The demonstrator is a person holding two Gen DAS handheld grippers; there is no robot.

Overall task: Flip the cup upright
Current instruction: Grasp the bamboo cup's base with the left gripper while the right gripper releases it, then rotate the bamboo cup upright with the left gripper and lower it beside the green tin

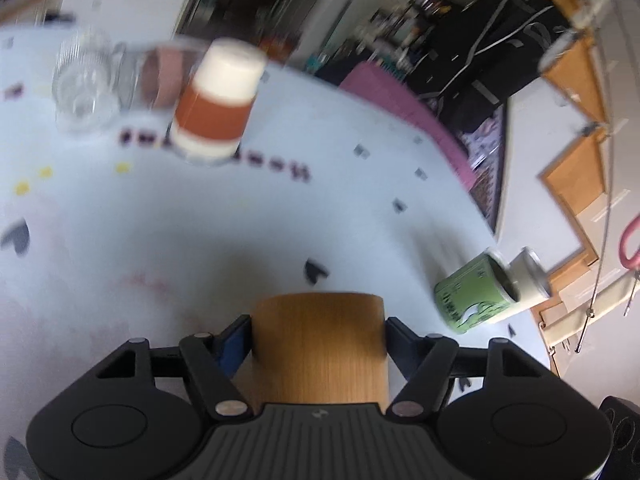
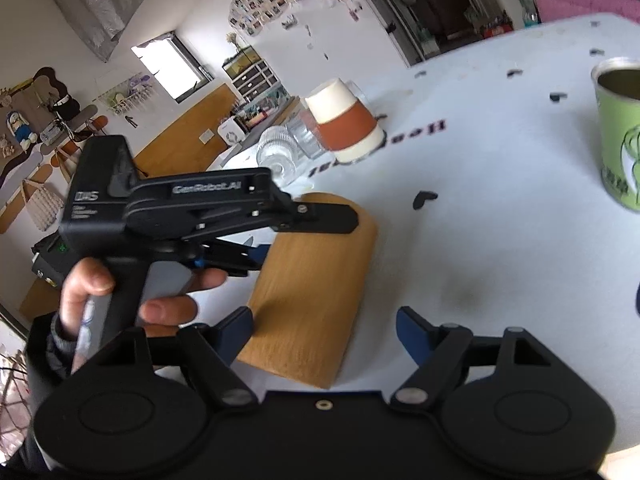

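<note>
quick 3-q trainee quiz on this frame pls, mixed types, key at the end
1. True or false: the left gripper is shut on the wooden cup.
2. How does the orange-banded cup stand? A) base up B) mouth up C) on its side
3. Fill in: the right gripper is ____ and holds nothing.

Key: 1 true, its fingers press the cup's sides. 2 A. 3 open.
</note>
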